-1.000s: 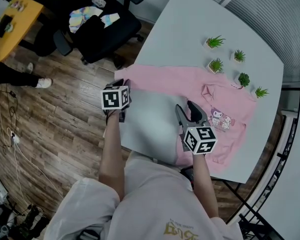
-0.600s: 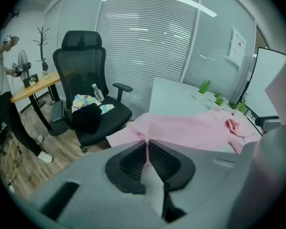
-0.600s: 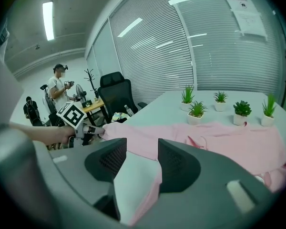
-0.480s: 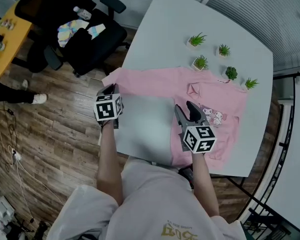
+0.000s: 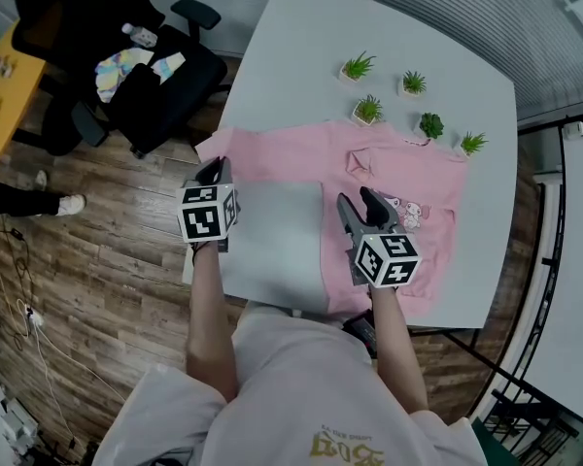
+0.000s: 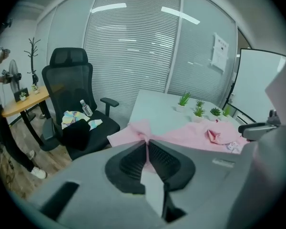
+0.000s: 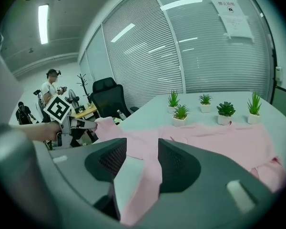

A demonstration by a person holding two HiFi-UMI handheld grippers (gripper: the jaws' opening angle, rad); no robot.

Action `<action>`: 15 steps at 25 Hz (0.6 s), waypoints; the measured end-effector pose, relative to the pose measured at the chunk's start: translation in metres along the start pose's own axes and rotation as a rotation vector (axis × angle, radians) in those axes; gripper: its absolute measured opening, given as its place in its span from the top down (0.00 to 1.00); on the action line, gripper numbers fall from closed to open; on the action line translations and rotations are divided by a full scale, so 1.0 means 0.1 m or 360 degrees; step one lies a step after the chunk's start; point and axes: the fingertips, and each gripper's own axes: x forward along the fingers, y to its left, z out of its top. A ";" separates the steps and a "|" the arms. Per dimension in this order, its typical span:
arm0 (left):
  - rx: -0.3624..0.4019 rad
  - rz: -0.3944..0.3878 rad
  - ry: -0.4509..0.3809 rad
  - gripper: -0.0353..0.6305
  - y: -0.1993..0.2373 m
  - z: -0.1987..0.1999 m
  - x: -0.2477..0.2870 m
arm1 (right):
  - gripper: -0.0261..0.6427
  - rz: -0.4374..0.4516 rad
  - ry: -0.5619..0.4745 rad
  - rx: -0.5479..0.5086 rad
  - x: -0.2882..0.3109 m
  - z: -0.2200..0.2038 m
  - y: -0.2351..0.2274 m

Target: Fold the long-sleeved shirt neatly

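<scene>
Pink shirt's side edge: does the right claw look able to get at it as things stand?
Probably yes. The right claw is open just above the pink shirt, its edge showing between the jaws, with nothing lying in between. The left claw, shut on the sleeve, is off to the side.

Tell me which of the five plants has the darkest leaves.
The plant second from the right, by the shirt; its leaves are dark and bushy, the others light and spiky.
</scene>
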 end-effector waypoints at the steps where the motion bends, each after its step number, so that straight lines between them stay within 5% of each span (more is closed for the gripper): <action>1: 0.0002 -0.0017 -0.0012 0.91 -0.05 0.03 -0.01 | 0.63 -0.0005 -0.0003 0.0005 -0.02 0.00 -0.02; 15: 0.0156 -0.0192 -0.0086 0.91 -0.68 0.29 -0.10 | 0.63 -0.0108 -0.0082 0.0059 -0.24 0.06 -0.22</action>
